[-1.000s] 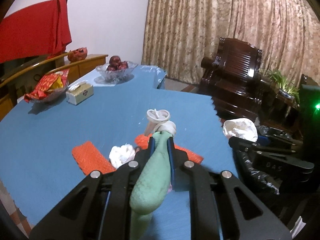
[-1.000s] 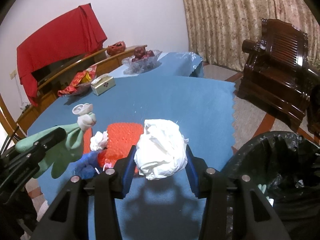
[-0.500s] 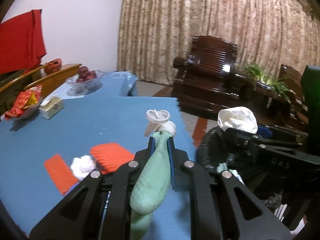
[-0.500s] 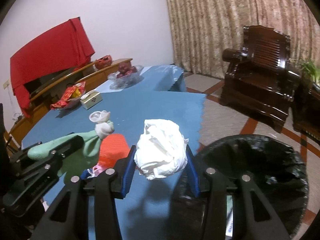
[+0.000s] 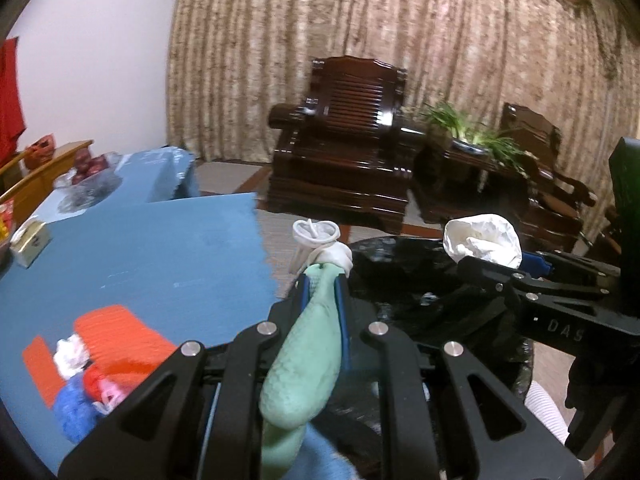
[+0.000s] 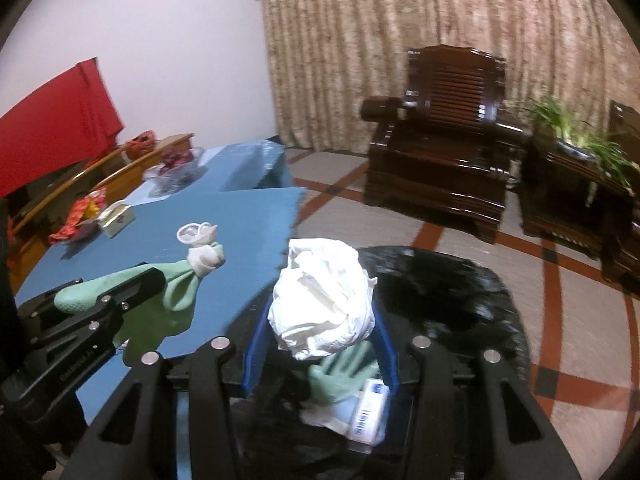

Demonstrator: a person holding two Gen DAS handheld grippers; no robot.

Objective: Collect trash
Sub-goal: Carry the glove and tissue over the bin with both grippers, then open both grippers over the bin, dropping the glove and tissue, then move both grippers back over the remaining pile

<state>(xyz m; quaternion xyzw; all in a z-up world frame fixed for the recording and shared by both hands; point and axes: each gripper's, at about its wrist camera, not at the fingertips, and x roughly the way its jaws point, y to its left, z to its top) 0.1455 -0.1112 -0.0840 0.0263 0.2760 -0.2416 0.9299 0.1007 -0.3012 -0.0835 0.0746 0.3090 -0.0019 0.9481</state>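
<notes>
My left gripper is shut on a green rubber glove with a white cuff, held at the blue table's right edge beside the bin; it also shows at the left of the right wrist view as the green glove. My right gripper is shut on a crumpled white paper wad, hanging over the black-lined trash bin. That white wad appears over the bin in the left wrist view too. Inside the bin lie another green glove and a small white carton.
On the blue table remain orange cloths, a small white wad, blue and red scraps, a tissue box and a fruit bowl. Dark wooden armchairs and a potted plant stand behind the bin.
Both grippers have swung right from above the table toward the bin, each keeping its load. The bin has come under the right gripper; the table has slid left.
</notes>
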